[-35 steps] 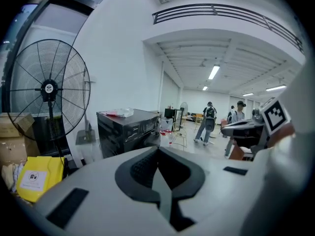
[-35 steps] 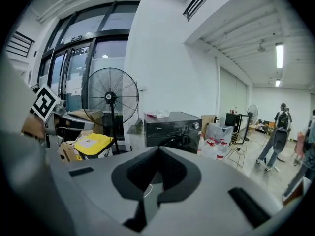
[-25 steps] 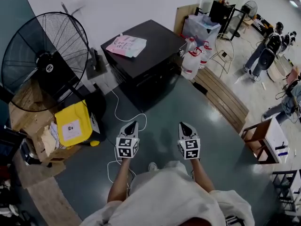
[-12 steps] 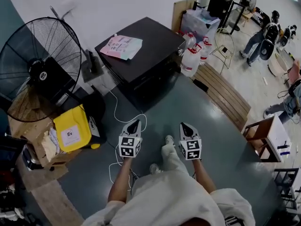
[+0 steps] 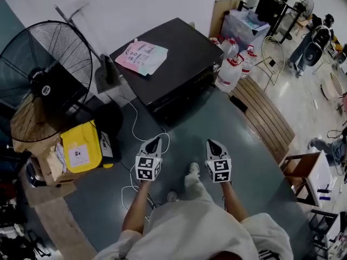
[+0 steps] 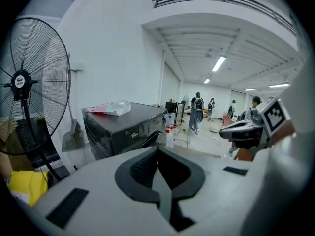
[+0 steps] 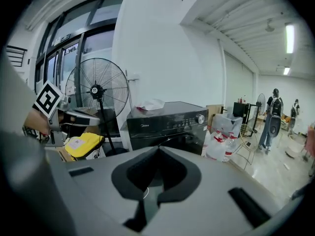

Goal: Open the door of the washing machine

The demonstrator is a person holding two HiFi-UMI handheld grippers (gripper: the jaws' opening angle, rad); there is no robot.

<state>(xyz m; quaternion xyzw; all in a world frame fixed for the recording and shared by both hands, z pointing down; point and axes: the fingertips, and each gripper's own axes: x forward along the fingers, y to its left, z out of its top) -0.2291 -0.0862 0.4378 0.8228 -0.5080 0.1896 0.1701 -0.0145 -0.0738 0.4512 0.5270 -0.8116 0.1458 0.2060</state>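
- Shows a black washing machine [image 5: 168, 64] backed against the white wall, well ahead of both grippers, front turned toward the person.
- Shows its door [image 7: 189, 142] low on that front, below the control strip, apparently shut and untouched.
- Carries a pink-and-white packet [image 5: 142, 57] on the lid, away from the door, so probably no hindrance.
- Sets white jugs [image 5: 230, 72] just beside the machine's right side, with a wooden pallet [image 5: 265, 118] beyond; possibly tight for a door swinging that way.
- Sets a tall standing fan [image 5: 46, 72] at the machine's left, a yellow bag [image 5: 81, 148] below it, and a white cable [image 5: 134, 124] trailing over the floor between machine and grippers.
- Holds the left gripper [image 5: 152, 143] low in front of the body, jaws clenched together on nothing.
- Holds the right gripper [image 5: 212, 144] beside it, jaws likewise pressed together and empty.
- Aims both at the machine, well apart from it: seemingly the approach, with opening the jaws and finding the door's edge yet to come.
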